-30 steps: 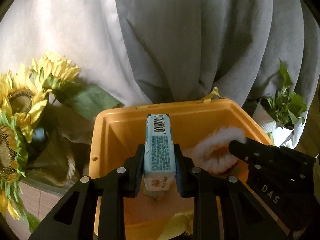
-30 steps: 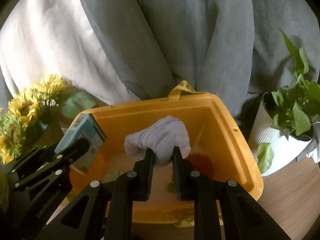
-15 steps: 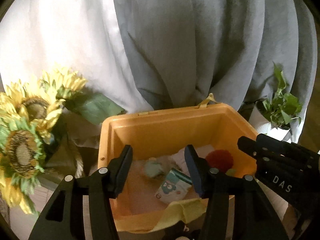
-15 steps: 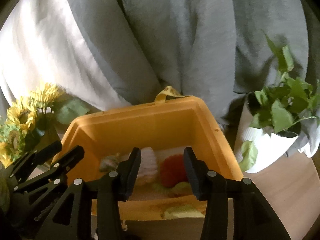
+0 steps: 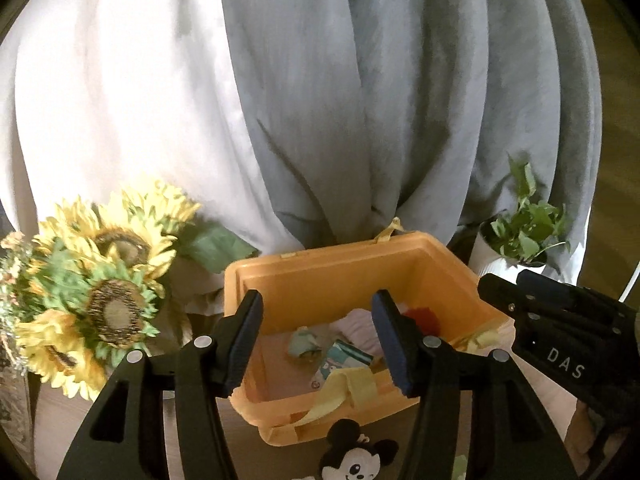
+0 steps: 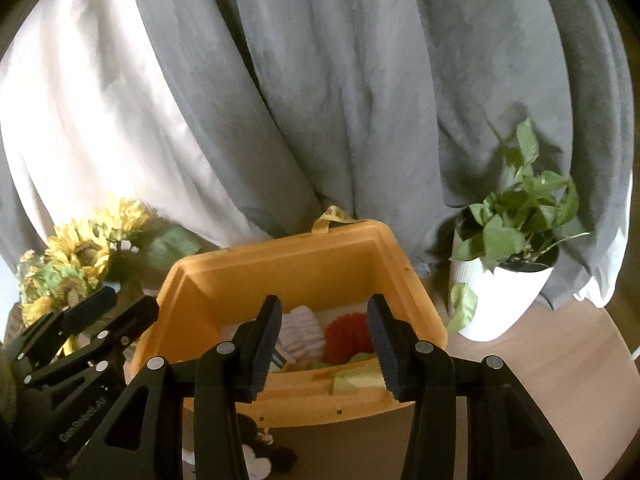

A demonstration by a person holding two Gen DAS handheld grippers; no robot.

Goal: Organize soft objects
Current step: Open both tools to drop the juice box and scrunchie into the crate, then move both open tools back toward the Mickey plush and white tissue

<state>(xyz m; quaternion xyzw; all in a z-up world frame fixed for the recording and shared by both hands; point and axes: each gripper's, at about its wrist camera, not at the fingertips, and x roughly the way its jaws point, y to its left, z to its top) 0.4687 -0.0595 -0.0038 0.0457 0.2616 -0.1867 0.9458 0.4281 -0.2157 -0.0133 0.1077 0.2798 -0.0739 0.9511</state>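
Your orange bin (image 5: pixel 332 280) holds the soft things: a blue tissue pack (image 5: pixel 344 360), a crumpled pale green cloth (image 5: pixel 304 346), a white ribbed sock (image 6: pixel 302 334) and a red pom-pom (image 6: pixel 346 336) touching it. A Mickey plush (image 5: pixel 354 458) lies on the floor just in front of the bin. Grey curtains (image 6: pixel 360 100) hang behind, with sunflowers (image 5: pixel 100 284) left of the bin and a potted plant (image 6: pixel 508 264) on the wood floor (image 6: pixel 568 360) at right. Your left gripper (image 5: pixel 318 340) and right gripper (image 6: pixel 324 346) both hover above the bin's near rim, jaws spread wide, holding nothing.
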